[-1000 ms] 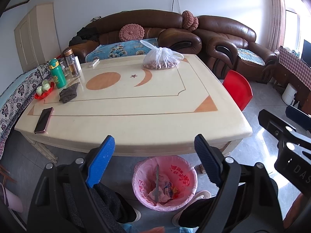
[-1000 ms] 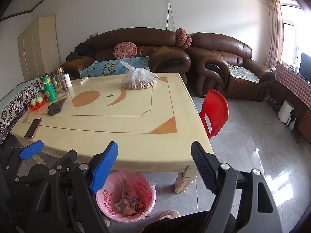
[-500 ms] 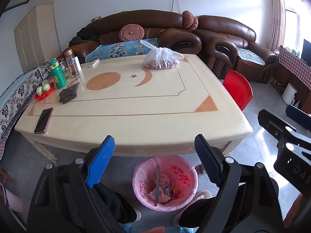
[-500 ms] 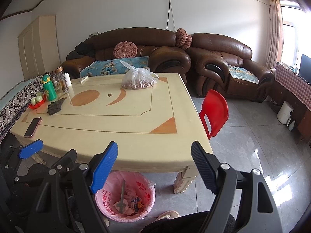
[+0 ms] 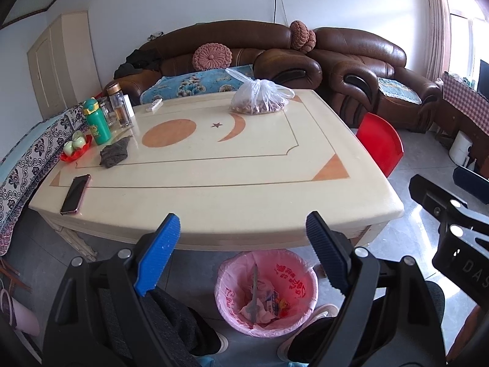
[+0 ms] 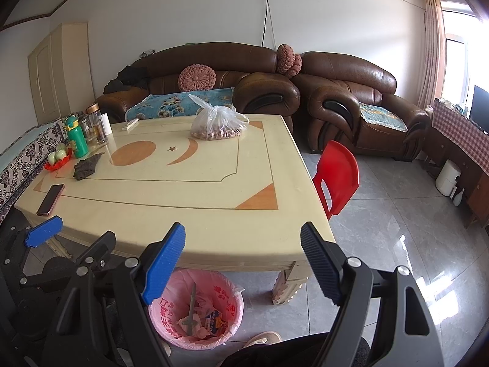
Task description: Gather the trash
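Both grippers' fingers (image 5: pixel 159 253) spread empty, pink trash bin (image 5: pixel 266 290) below between them

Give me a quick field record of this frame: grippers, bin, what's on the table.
left gripper: open, empty, held short of the table's near edge
right gripper: open, empty, beside the left one
trash bin: pink liner, on the floor under the table's near edge, wrappers and a grey stick inside
table: near half bare
far end: plastic bag of brownish contents
left side: phone, grey cloth, green bottle, red dish
red chair: at the table's right side
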Available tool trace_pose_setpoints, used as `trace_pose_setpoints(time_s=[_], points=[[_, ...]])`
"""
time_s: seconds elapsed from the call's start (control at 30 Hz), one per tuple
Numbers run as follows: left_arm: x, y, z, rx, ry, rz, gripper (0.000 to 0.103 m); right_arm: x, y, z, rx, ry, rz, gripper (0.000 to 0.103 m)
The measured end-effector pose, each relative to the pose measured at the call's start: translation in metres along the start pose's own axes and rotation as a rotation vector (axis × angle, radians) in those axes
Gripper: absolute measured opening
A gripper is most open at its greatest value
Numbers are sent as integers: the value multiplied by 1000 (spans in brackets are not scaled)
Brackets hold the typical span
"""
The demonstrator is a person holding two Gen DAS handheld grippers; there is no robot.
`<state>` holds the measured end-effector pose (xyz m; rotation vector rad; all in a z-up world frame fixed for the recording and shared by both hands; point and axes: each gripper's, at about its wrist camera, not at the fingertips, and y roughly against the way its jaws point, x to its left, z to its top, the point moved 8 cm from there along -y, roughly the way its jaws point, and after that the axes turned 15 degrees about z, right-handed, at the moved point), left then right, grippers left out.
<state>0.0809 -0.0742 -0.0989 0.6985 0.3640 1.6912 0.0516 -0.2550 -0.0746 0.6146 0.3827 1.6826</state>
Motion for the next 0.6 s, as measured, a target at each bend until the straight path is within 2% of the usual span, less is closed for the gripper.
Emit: trace_pose_setpoints(time_s=[0.6], points=[[4, -9, -3, 37, -5, -18, 83, -4, -2, -5, 6, 4, 8, 76]])
